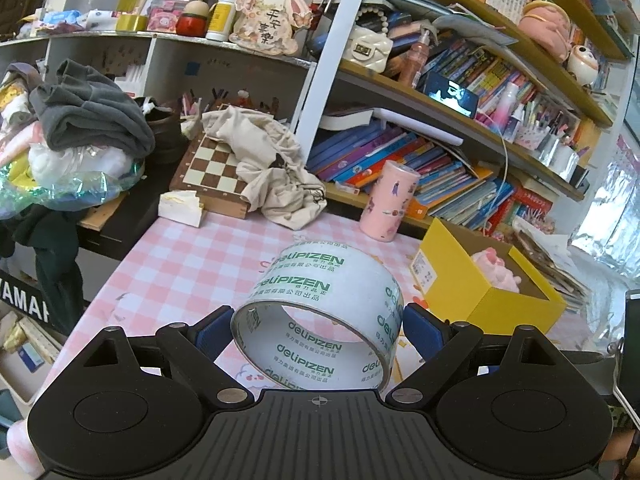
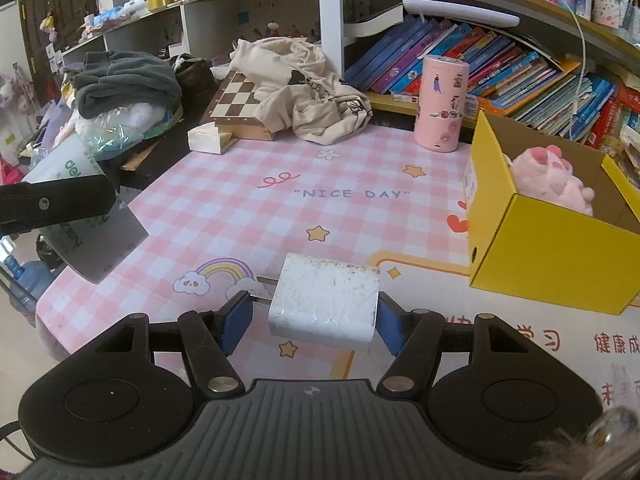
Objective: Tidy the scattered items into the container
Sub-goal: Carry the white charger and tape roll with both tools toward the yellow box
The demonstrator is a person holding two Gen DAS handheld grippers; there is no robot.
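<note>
With both grippers loaded, each wrist view shows one item held clear of the pink checked tabletop (image 2: pixel 248 208).

**Left gripper** (image 1: pixel 318 334): the blue-padded fingers (image 1: pixel 214 334) are clamped across the outer diameter of a roll of clear packing tape (image 1: pixel 324 312), printed with green lettering. The roll sits at lower centre of the left wrist view with its open core facing the camera. Gripping across the width of the ring sets the fingers wide apart and seems to keep the roll from turning out of the grasp.

**Right gripper** (image 2: pixel 312 318): the fingers (image 2: pixel 236 320) are closed on the two side faces of a white charger plug (image 2: pixel 326 304) at lower centre of the right wrist view. Its metal prongs project toward the left of the frame, beside the left finger pad. Holding the flat sides gives the pads parallel surfaces to press on.

**Container**: the yellow cardboard box (image 2: pixel 548 248) stands open-topped at the right of both views, well apart from both held items. A pink plush toy (image 2: pixel 556 180) already lies inside.

**Other items**: a pink cylindrical tumbler (image 2: pixel 440 104) stands upright near the box, toward the shelf. A chessboard (image 2: pixel 236 100) with beige cloth (image 2: pixel 304 88) over it lies at the back edge.

**Judgement**: both items appear ready for transfer over the box opening and release.
</note>
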